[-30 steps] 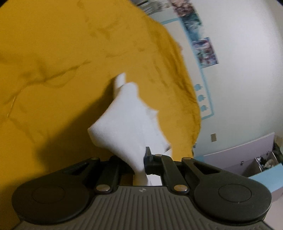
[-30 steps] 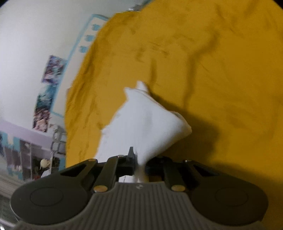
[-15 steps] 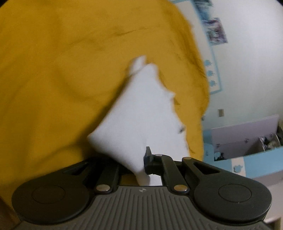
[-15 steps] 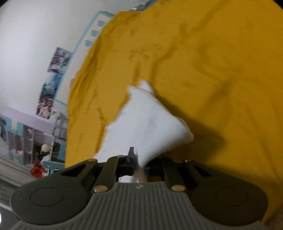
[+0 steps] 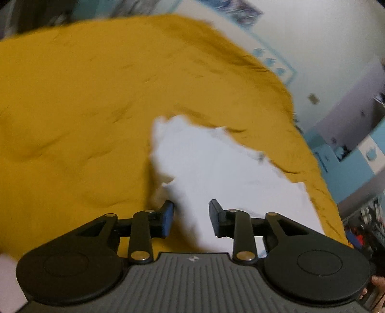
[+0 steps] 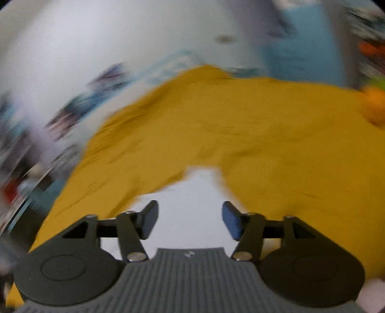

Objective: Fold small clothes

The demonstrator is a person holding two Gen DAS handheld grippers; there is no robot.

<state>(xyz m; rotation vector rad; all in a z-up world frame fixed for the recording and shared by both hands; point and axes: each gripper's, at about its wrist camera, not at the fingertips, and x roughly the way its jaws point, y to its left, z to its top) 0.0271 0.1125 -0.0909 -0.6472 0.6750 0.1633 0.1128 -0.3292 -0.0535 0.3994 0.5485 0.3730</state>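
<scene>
A small white garment (image 5: 216,168) lies spread on the mustard-yellow bedcover (image 5: 84,108). My left gripper (image 5: 191,218) hovers over its near edge with jaws opening; white cloth shows in the gap, but the pads do not press on it. In the blurred right wrist view the same white garment (image 6: 190,207) lies under my right gripper (image 6: 190,220), whose jaws are opening wide and grip nothing.
The yellow bedcover (image 6: 264,134) fills most of both views. A white wall with posters (image 5: 243,9) and a blue border runs behind it. Blue and lilac furniture (image 5: 356,144) stands past the bed's right edge. An orange object (image 6: 375,106) sits at the far right.
Both grippers were shut on the hanging white garment; now both have let go and stand apart. The garment has dropped flat onto the bedcover, and both views have rolled and lifted.
</scene>
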